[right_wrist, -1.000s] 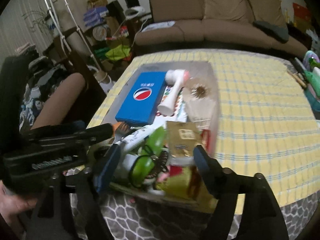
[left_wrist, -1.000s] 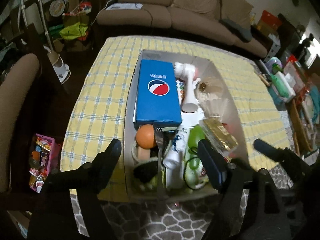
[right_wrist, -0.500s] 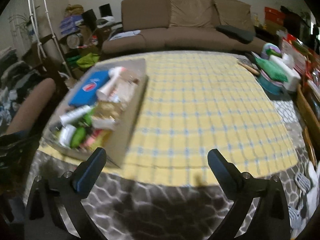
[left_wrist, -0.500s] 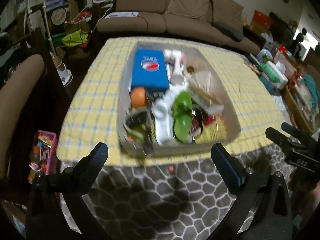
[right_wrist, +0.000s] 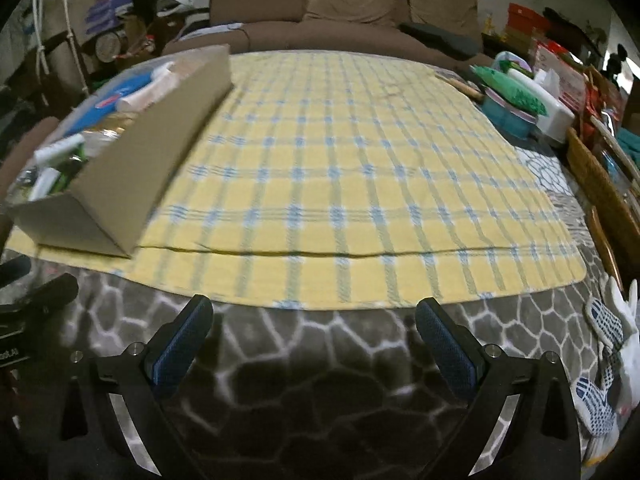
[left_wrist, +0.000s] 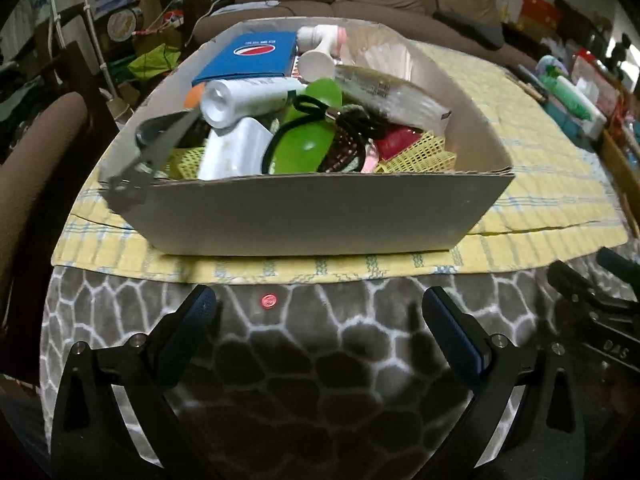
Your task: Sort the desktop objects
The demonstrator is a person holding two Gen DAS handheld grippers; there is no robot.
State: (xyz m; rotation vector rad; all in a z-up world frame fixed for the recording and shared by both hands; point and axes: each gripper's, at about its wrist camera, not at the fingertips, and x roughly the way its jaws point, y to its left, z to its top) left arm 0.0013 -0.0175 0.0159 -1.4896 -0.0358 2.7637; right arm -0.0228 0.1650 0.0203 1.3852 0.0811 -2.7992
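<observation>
Right now both of my tongs stand wide apart with nothing between the fingers. My left gripper (left_wrist: 320,312) hangs over the grey fleece cover with its pale cobble pattern (left_wrist: 320,380), just short of the near edge of the yellow cloth with blue checks (left_wrist: 560,200). Straight ahead of it sits the open grey cardboard box (left_wrist: 304,216), resting on that cloth and crammed with the things to sort: a blue carton with a round red, white and blue logo (left_wrist: 248,58) at the back left, a white cylindrical bottle (left_wrist: 244,100) lying across the middle, a bright green plastic piece (left_wrist: 308,140) with a black cord (left_wrist: 352,118) looped over it, a yellow plastic mesh (left_wrist: 416,156) at the front right, and a metal utensil (left_wrist: 160,144) poking out over the front left corner (too blurred for me to tell which kind). My right gripper (right_wrist: 314,316) hovers over the same grey cover, facing the bare stretch of checked cloth, with the box off to its left. A brown sofa (right_wrist: 344,12) stands behind the table.
</observation>
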